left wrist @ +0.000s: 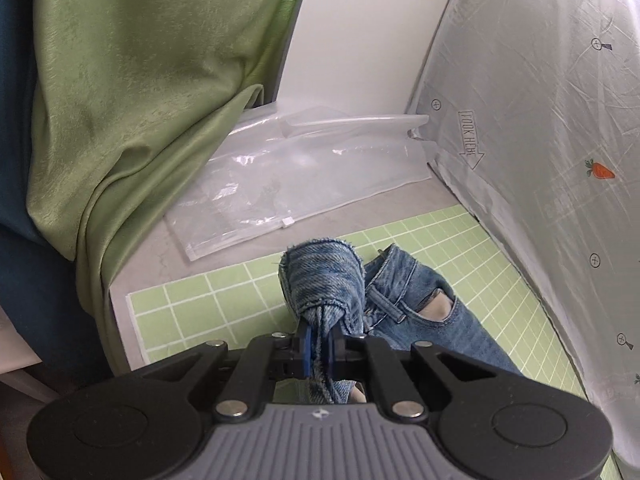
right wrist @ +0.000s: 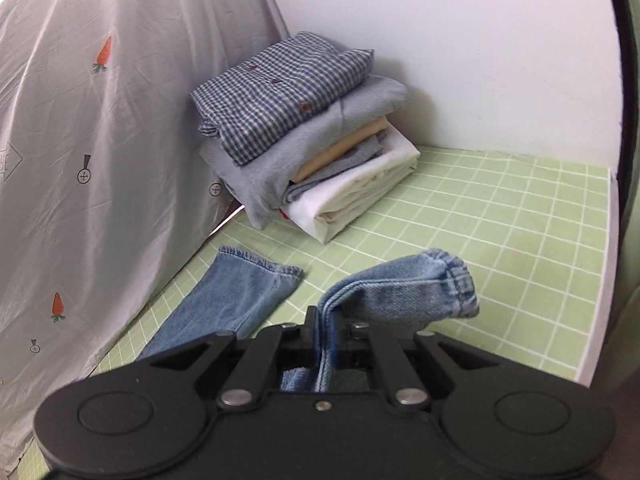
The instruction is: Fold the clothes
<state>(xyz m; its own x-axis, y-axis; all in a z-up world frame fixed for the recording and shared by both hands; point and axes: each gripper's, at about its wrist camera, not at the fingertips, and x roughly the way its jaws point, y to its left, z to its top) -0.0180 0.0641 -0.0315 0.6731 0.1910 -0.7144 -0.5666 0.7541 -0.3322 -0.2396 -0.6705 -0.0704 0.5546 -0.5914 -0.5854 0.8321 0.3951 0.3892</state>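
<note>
A pair of blue jeans [left wrist: 424,312] lies on the green grid mat [left wrist: 192,304]. My left gripper [left wrist: 318,334] is shut on the waistband end, which bunches up in a lifted fold [left wrist: 324,276] above the mat; a pocket opening shows to its right. In the right wrist view, my right gripper [right wrist: 326,320] is shut on one leg cuff [right wrist: 416,292], raised off the mat [right wrist: 500,240] and curling to the right. The other leg [right wrist: 236,296] still rests flat on the mat to the left.
A stack of folded clothes [right wrist: 308,132] with a checked shirt on top stands at the back by the white wall. A white carrot-print sheet [right wrist: 88,152] hangs along one side [left wrist: 540,140]. A clear plastic zip bag [left wrist: 288,176] and a green curtain [left wrist: 140,100] lie beyond the mat.
</note>
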